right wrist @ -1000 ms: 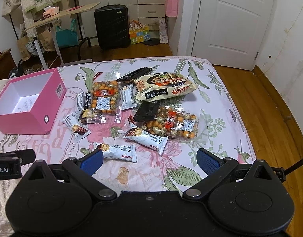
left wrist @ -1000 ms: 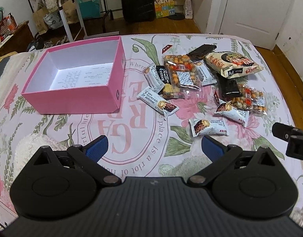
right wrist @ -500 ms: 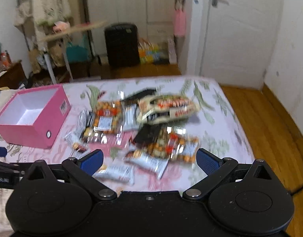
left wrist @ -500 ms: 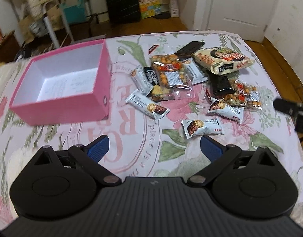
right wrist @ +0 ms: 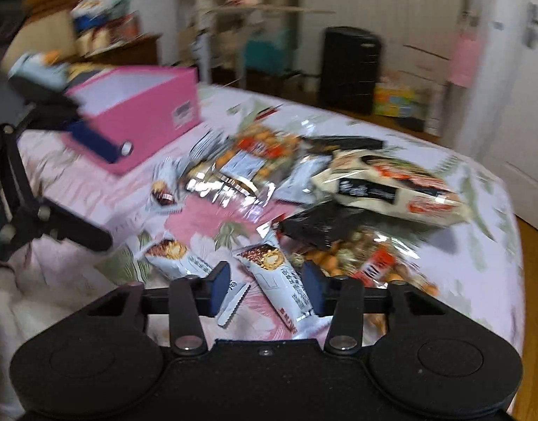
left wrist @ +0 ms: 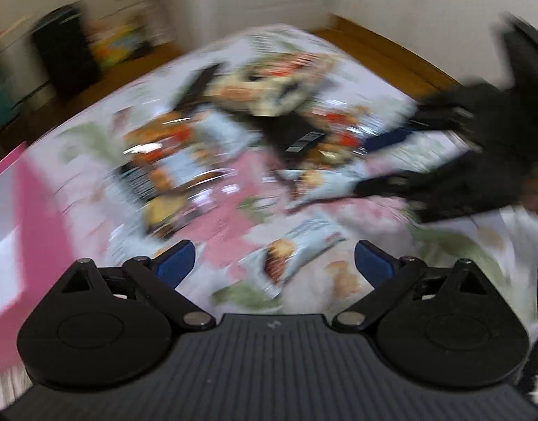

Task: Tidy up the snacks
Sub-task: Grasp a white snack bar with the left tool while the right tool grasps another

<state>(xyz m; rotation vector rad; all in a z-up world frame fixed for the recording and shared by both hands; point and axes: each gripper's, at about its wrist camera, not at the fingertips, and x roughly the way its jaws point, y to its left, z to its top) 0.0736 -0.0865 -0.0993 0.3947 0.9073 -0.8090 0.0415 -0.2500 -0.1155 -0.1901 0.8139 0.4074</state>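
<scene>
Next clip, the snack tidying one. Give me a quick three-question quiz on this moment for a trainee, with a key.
1. Which colour is the outside of the box on the bed? A green, B pink, C blue.
2. True or false: the black suitcase stands on the bed.
3. Fill in: the thing lying inside the right gripper is a ____.

Key
1. B.
2. False: it stands on the floor beyond the bed.
3. Snack bar. The jaws have just been closing with the bar between them, and a gap shows beside one pad.
</scene>
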